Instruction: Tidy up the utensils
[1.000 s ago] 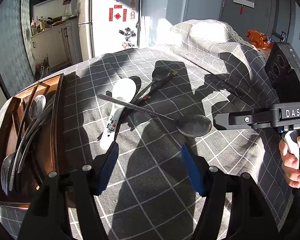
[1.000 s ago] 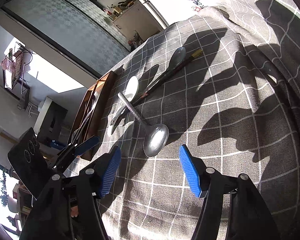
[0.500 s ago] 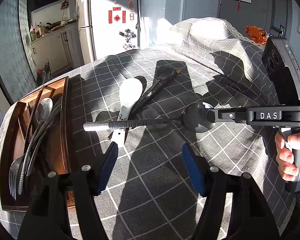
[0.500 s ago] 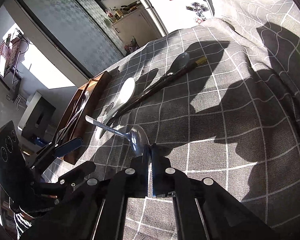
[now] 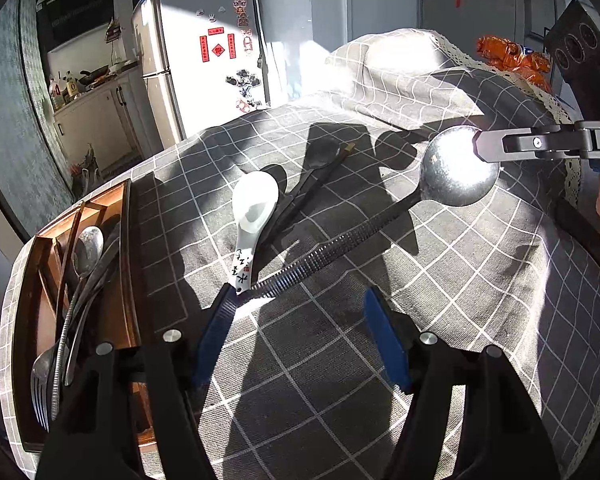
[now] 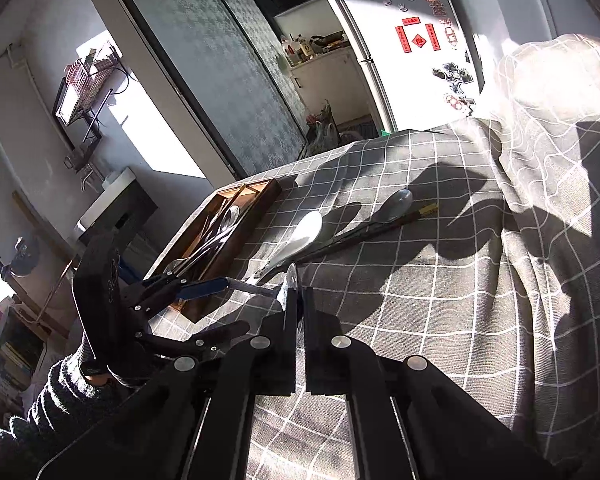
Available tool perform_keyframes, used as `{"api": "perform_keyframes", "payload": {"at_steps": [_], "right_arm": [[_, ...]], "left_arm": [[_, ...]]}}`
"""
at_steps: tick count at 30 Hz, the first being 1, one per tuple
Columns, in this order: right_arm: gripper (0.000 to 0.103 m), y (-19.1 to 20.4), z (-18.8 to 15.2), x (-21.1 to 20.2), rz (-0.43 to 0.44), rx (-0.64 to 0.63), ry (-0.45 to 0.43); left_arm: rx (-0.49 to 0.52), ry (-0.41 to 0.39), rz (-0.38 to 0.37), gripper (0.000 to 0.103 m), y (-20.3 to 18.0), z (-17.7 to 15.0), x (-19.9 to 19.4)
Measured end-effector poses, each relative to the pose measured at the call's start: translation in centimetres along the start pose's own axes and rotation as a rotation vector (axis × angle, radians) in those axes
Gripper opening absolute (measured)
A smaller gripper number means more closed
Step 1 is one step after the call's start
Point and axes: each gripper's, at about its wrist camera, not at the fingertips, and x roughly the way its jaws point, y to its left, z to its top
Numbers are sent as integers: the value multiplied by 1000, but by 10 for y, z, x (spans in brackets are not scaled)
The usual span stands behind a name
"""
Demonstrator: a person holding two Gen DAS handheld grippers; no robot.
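The wooden tray [image 5: 126, 240] lies on the table [image 5: 460, 280] at its left edge, with a fork [image 5: 40, 380] and spoons [image 5: 88, 246] in it. Right of the tray, near the table's middle, the ceramic spoon [image 5: 254, 208] lies on the cloth, and just beside it, to the right, the chopsticks [image 5: 320, 184] and a dark spoon [image 5: 320, 154] (partly overlapping). The metal spoon [image 5: 456, 172] is above the cloth, toward the right edge, its handle slanting down to the left.
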Motion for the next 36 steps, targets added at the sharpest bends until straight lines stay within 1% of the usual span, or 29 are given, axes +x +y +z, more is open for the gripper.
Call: {"api": "perform_keyframes", "payload": {"at_steps": [1, 3, 5, 7, 9, 10, 11, 13, 19, 22, 25, 27, 32, 34, 36], "right_arm": [[2, 4, 0, 1, 13, -22, 17], [3, 12, 1, 0, 23, -53, 24], [2, 16, 5, -1, 34, -50, 13], [2, 20, 12, 0, 62, -45, 10], [2, 26, 20, 3, 74, -54, 11], [2, 29, 24, 5, 82, -54, 11], [2, 31, 27, 8, 88, -53, 11], [2, 36, 35, 15, 104, -48, 12], [2, 59, 68, 55, 163, -41, 23], [2, 75, 86, 89, 193, -38, 46], [2, 89, 96, 135, 209, -15, 93], [2, 93, 99, 167, 210, 0, 129], [2, 96, 95, 235, 173, 24, 202], [2, 97, 92, 252, 161, 26, 211], [4, 103, 88, 260, 143, -3, 199]], "left_arm": [[-6, -9, -7, 70, 1, 2, -2], [-5, -25, -11, 71, 3, 5, -6], [12, -8, -19, 71, 4, 6, -5], [33, 20, -8, 71, 4, 3, -3], [26, 33, -29, 69, 7, -2, -5], [20, 37, -39, 58, 8, -4, -7], [18, 41, -48, 43, 9, -6, -9], [19, 42, -37, 21, 13, -9, -15], [-66, 31, 29, 19, 45, -10, -39], [-107, 36, 96, 18, 70, -13, -51], [-164, 57, 162, 18, 100, -21, -55], [-202, 62, 200, 18, 119, -29, -56], [-256, 100, 225, 18, 143, -43, -46], [-262, 107, 234, 17, 145, -46, -43], [-259, 107, 243, 15, 144, -46, -43]]}}
